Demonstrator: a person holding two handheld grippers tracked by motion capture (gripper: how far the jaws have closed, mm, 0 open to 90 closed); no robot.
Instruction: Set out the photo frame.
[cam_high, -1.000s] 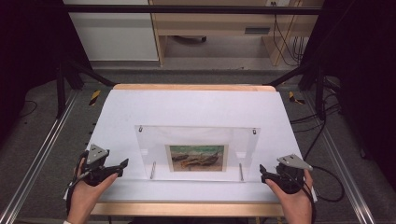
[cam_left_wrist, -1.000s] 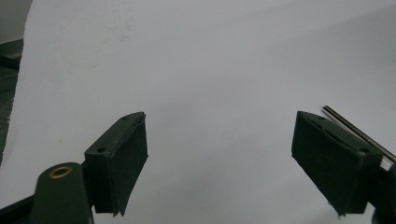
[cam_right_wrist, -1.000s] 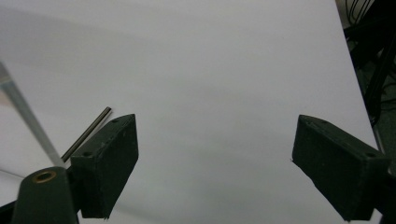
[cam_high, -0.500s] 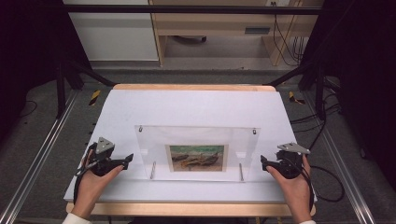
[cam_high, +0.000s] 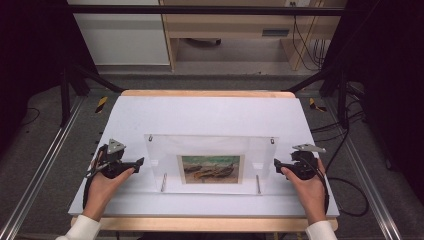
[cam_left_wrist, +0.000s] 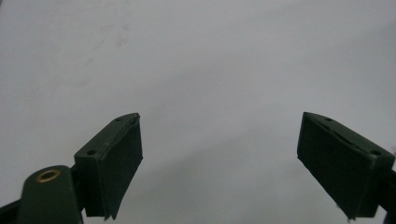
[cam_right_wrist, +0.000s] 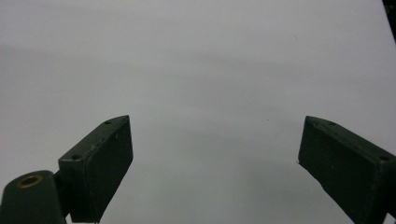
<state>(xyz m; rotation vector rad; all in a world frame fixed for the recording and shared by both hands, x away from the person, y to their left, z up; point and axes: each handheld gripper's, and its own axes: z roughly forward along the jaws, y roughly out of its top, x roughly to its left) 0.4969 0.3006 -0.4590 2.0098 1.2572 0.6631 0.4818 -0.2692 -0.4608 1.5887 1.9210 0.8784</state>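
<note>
Two open grippers, left gripper (cam_high: 140, 161) and right gripper (cam_high: 276, 163), flank the clear acrylic picture frame (cam_high: 212, 161) lying mid-table. I judge it stiff, slippery, scratch-prone; I'd grip its left and right edges.

My jaws look like matt dark plastic. The frame (cam_high: 210, 162) is clear glossy acrylic on metal pins (cam_high: 163, 182), over a paper picture (cam_high: 210, 169). The table (cam_high: 210, 112) is smooth matt white, wood-edged.
</note>
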